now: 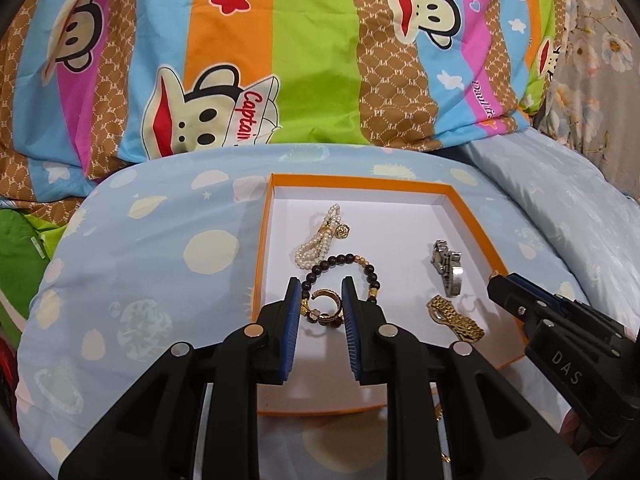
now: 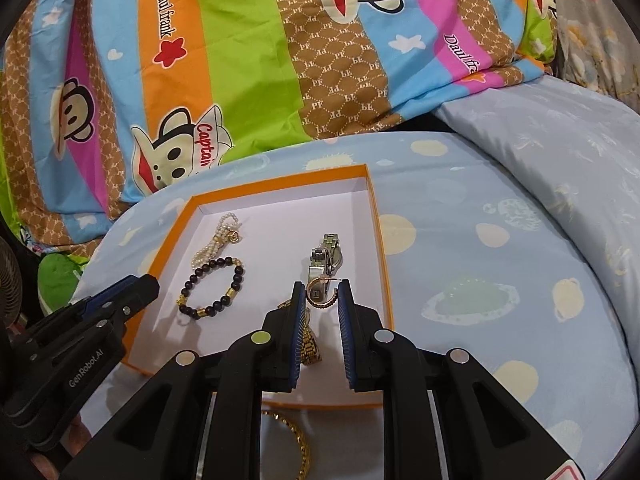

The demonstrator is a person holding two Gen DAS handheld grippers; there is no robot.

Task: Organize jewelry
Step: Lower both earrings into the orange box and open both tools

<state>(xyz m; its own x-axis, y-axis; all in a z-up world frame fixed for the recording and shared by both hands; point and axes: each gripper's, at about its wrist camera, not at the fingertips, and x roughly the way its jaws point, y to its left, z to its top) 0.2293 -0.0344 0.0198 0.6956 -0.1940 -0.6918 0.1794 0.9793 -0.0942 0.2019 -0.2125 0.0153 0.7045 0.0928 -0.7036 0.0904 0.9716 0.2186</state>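
Carrying hoop earrings over the orange box (image 1: pixel 259 264): left gripper (image 1: pixel 321 298) and right gripper (image 2: pixel 320 300) each pinch one (judging mid-placement); next, release beside the beaded bracelet (image 2: pixel 212 288) at ten o'clock.

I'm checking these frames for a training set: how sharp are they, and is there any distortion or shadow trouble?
Left wrist view: strong fisheye bend, dark corners; the orange box bows, but the pearl bracelet is crisp. Right wrist view: same curvature, even indoor light, soft shadows beside the dark bead bracelet, no glare on the silver watch.
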